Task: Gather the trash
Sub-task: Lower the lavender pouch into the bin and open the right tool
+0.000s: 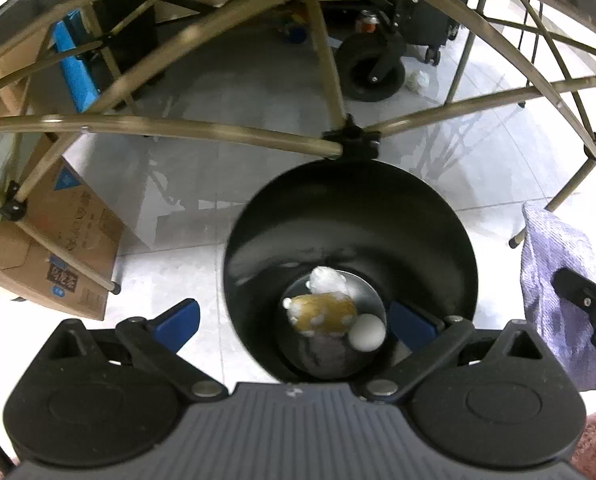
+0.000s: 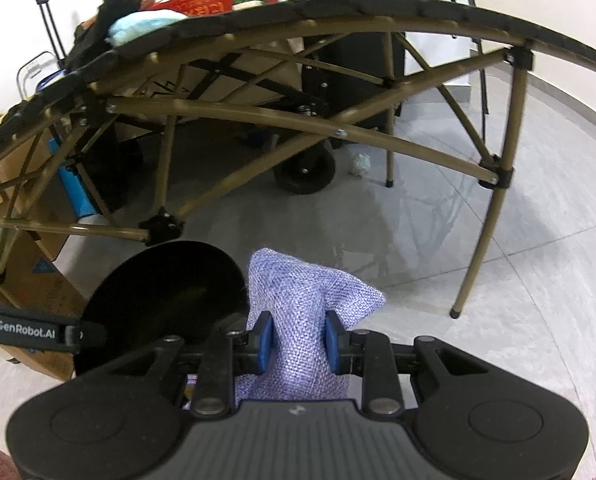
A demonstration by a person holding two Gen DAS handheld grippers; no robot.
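Cardboard box (image 1: 53, 256): I see it well to the left of my left fingers, on the pale tiled floor (image 1: 201, 208), under a leg of the folding table frame (image 1: 185, 128).
Left gripper (image 1: 293, 320): my two blue fingers (image 1: 179, 320) stand wide apart with nothing pressed between them; the right one sits inside the bin's rim, the left one outside it over the floor.
Black trash bin (image 1: 450, 232): round, open-topped, directly ahead of and below my left fingers; in the right wrist view it lies just left of my right fingers.
Bin contents: at the bottom, between my left fingers, a crumpled white tissue (image 1: 328, 280), a brown roll with white specks (image 1: 324, 312) and a white ball (image 1: 366, 333), all close together.
Purple cloth (image 2: 302, 320): woven, bunched; it passes between my right fingers and sticks up beyond them. From the left wrist view it hangs just right of the bin.
Right gripper (image 2: 299, 342): my blue fingers (image 2: 263, 342) are closed on the purple cloth, pads pressing both sides.
Crumpled paper wad (image 2: 360, 165): on the floor well ahead of my right fingers, beside a black cart wheel (image 2: 306, 170).
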